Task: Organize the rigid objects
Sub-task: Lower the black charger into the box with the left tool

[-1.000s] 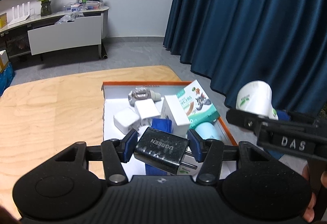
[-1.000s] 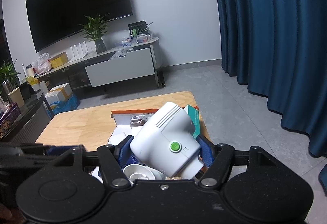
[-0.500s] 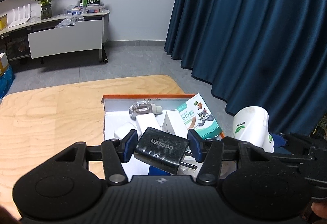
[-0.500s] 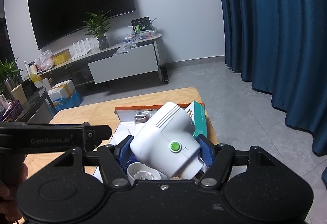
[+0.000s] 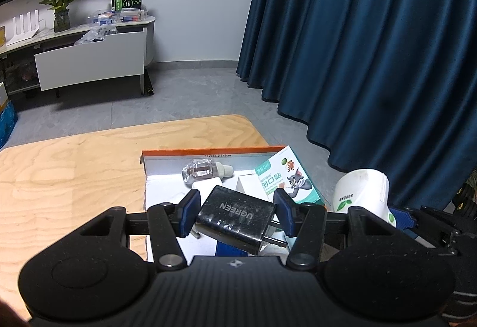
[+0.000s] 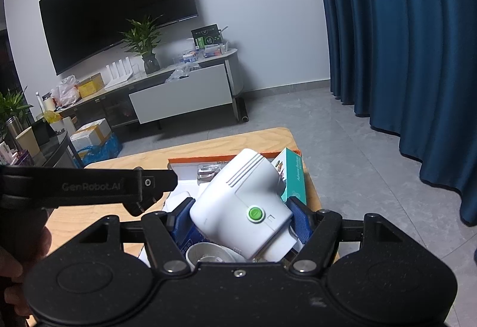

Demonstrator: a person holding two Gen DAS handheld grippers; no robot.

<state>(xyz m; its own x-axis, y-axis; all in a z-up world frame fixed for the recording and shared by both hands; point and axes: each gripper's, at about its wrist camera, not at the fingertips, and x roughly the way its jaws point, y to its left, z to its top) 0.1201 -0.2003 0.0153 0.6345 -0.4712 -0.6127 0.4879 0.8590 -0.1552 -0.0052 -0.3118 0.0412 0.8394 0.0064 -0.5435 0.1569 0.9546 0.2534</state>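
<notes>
My left gripper (image 5: 237, 215) is shut on a black UGREEN charger (image 5: 235, 218), held tilted above the orange-rimmed box (image 5: 208, 153) on the wooden table (image 5: 74, 172). My right gripper (image 6: 243, 221) is shut on a white device with a green button (image 6: 241, 206), also over the box (image 6: 184, 161). That white device (image 5: 362, 191) shows at the right of the left wrist view. In the box lie a clear bottle (image 5: 201, 170), a cartoon-printed carton (image 5: 287, 179) and white adapters, partly hidden by the grippers.
Blue curtains (image 5: 372, 43) hang to the right past the table edge. A white TV cabinet (image 6: 182, 94) with a plant (image 6: 143, 40) and clutter stands at the far wall. The left gripper's body (image 6: 89, 185) crosses the left of the right wrist view.
The left gripper has drawn back and slightly up with the charger; the box now sits lower and nearer under it. The right gripper barely moved, and the left gripper's body has come further into its view.
</notes>
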